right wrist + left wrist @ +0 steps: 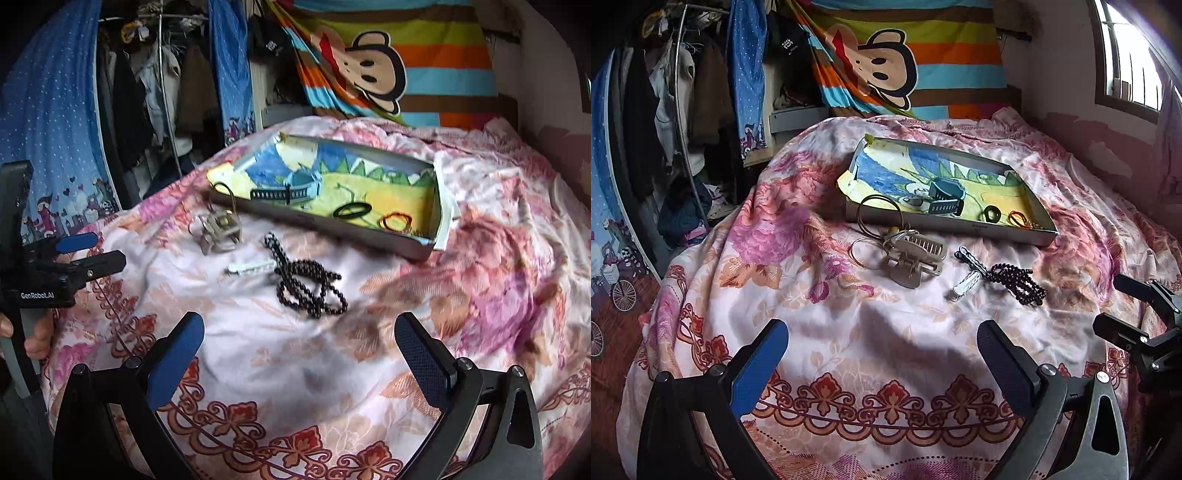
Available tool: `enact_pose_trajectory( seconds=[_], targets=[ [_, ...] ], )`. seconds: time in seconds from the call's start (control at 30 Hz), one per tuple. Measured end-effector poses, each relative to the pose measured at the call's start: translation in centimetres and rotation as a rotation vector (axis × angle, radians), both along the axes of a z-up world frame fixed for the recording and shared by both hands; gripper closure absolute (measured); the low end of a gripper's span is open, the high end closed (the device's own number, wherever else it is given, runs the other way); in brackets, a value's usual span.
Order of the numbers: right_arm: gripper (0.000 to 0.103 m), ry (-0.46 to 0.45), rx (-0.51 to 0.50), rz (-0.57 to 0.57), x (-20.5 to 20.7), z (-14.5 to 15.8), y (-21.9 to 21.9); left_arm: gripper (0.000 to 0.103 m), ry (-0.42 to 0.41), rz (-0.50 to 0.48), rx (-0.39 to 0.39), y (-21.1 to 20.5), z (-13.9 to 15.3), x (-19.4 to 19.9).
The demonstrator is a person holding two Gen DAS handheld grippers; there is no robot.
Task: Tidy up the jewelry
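left gripper fingers wide, empty | right gripper same | bead necklace ahead, apart

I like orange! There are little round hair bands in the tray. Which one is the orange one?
The orange hair band lies at the tray's right end, in the near corner. The black hair band sits just left of it, closer to the tray's middle.

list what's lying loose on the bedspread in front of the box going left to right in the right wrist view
grey hair claw clip → white hair clip → black bead necklace. Behind them sits the box, and both grippers, left gripper and right gripper, are open and empty.
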State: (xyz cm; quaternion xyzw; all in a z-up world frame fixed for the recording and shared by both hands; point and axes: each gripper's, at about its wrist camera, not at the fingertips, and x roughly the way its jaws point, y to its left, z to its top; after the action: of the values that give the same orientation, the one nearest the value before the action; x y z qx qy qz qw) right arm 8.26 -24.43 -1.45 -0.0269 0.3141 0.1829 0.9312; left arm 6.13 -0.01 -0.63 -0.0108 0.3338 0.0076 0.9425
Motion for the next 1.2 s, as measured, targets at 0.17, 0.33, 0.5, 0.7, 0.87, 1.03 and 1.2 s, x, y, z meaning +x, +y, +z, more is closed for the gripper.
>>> enact_pose_trajectory(
  seconds=[0.17,0.33,0.5,0.7,0.87,1.03,1.2],
  targets=[
    [0.002,0.048,-0.011,-0.006,0.8,-0.5,0.2,0.0,0.024,-0.004,0.011,-0.2,-0.4,0.5],
    [0.002,0.132,-0.003,-0.008,2.7,-1.3,-0.1,0.0,0.042,-0.012,-0.003,-0.1,-0.5,1.8],
    [0.002,0.184,0.014,0.012,5.3,-1.8,-0.4,0.0,0.055,-0.038,-0.029,0.1,-0.4,3.8],
    [0.002,0.201,-0.007,0.069,8.0,-2.3,0.2,0.0,0.073,-0.111,-0.032,-0.2,-1.0,7.1],
    [0.002,0.205,-0.016,0.108,9.4,-2.9,0.9,0.0,0.097,-0.169,-0.049,-0.6,-2.0,9.7],
    [0.002,0.199,-0.032,0.12,10.4,-3.6,1.5,0.005,0.103,-0.205,-0.071,-1.0,-2.6,11.2],
    [0.002,0.196,-0.03,0.131,11.0,-4.2,2.0,0.016,0.105,-0.212,-0.088,-1.2,-3.1,11.7]
  ],
)
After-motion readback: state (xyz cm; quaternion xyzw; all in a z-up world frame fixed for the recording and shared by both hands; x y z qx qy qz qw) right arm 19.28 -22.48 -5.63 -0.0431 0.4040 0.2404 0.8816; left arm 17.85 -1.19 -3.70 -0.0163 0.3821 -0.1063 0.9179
